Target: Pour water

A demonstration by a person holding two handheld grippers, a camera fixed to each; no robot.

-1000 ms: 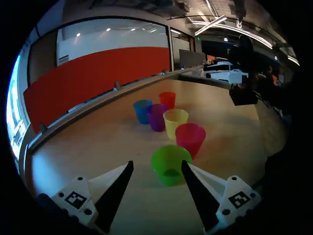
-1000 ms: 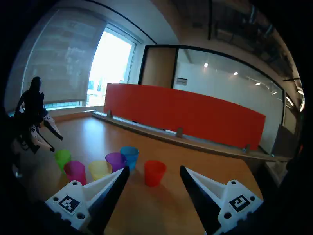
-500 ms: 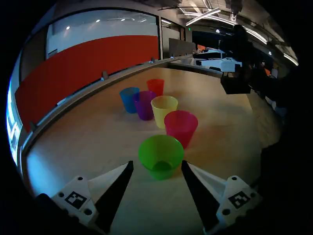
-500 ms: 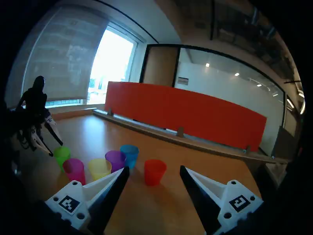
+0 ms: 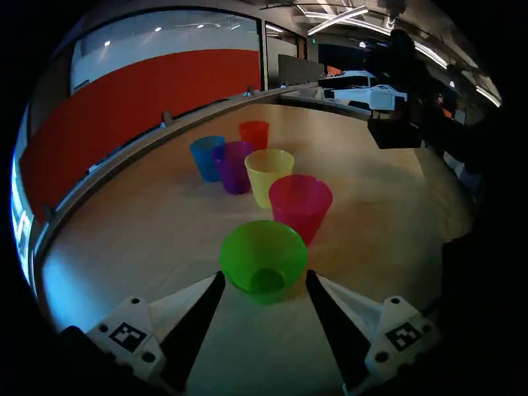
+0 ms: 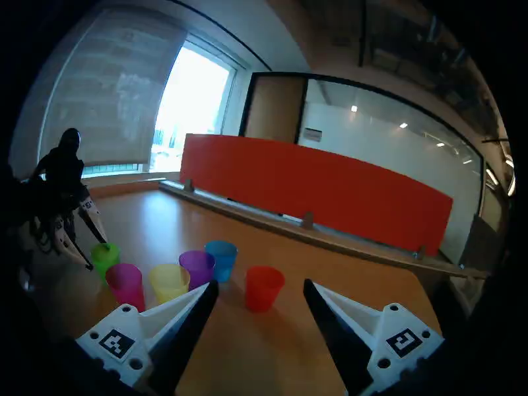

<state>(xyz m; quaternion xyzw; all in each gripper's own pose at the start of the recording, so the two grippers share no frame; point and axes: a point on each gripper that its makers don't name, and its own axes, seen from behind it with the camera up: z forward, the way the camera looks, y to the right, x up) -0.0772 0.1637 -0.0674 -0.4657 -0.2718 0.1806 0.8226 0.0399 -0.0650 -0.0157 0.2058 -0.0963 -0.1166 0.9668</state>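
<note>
Cups counted: I saw six on the worktop (image 5: 132, 231), one of each colour, all upright.
Colours: green cup (image 5: 263, 261), pink cup (image 5: 300, 201), yellow cup (image 5: 268, 173), purple cup (image 5: 232, 165), blue cup (image 5: 207, 157), red cup (image 5: 254, 134).
Grippers counted: two, each with two fingers.
Left gripper (image 5: 264, 274): its fingers were spread wide. The green cup stood between the fingertips, and neither finger was pressing on it.
Beyond the left gripper: the pink cup stood just behind the green one and a little to the right. The yellow, purple, blue and red cups trailed away farther ahead.
Right gripper (image 6: 261, 284): it was spread too and held nothing. The red cup stood a little ahead between its fingers, and the other five cups ran off to its left.
Water: I could not tell whether any cup held some.
Markings: each finger carried one square black-and-white coded tag (image 5: 129, 335), four tags in all.
Writing: a small sign (image 6: 313, 135) on the far wall, above the red partition (image 6: 317, 191), was too small for me to read.
</note>
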